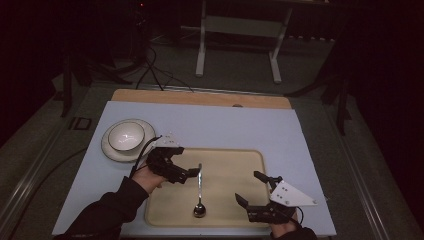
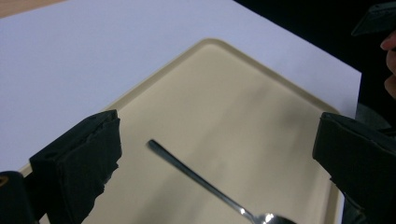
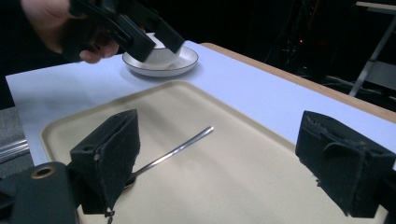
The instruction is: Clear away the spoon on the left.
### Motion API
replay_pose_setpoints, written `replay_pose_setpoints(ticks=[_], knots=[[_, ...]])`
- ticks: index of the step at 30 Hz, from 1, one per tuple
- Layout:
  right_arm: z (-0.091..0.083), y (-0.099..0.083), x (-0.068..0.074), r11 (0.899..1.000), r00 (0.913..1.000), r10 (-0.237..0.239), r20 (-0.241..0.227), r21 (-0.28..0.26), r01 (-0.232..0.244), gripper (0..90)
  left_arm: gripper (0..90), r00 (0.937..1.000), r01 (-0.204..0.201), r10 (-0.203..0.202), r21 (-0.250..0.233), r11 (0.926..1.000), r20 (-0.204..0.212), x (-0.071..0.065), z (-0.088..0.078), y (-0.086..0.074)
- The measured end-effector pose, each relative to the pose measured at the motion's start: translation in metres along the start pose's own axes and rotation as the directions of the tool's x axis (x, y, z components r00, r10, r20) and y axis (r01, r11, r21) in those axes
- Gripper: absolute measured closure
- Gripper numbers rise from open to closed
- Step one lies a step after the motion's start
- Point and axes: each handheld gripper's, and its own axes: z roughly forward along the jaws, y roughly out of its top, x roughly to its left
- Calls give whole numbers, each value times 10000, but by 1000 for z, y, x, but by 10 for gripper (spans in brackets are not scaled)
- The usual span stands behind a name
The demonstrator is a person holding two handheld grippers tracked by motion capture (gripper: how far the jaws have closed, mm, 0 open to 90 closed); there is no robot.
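Our left gripper (image 1: 189,172) hangs released, jaws wide and empty, just beside the handle tip of the spoon (image 1: 199,192), which lies lengthwise on the tray (image 1: 235,160); our right gripper (image 1: 252,189), also released, sits farther off.

The spoon (image 1: 199,192) was polished, glossy metal; the tray (image 1: 240,165) looked matt beige plastic; the bowl (image 1: 126,136) and plate (image 1: 111,150) glazed ceramic; the table (image 1: 220,125) smooth, matt.
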Motion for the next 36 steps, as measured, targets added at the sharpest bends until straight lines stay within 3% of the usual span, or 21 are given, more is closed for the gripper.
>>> replay_pose_setpoints(ticks=[5,12,17,31,36], knots=[[0,0,0,10000,10000,9,15,1,-9,139,20,9991,-260,261,31,9997,-335,-6,-13,-2],[0,0,0,10000,10000,-3,6,1,3,139,21,9978,-269,251,-287,9992,-613,-7,-28,-7],[1,0,0,10000,10000,-4,2,-6,4,139,21,9977,-207,181,-400,9990,-650,-7,-36,-11],[2,0,2,10000,10000,-27,-30,95,28,139,21,9955,-708,640,-997,9925,-693,-17,-61,-35],[2,0,2,9999,10000,-38,-47,101,38,139,21,9971,-484,414,-1105,9927,-644,-18,-69,-46]])
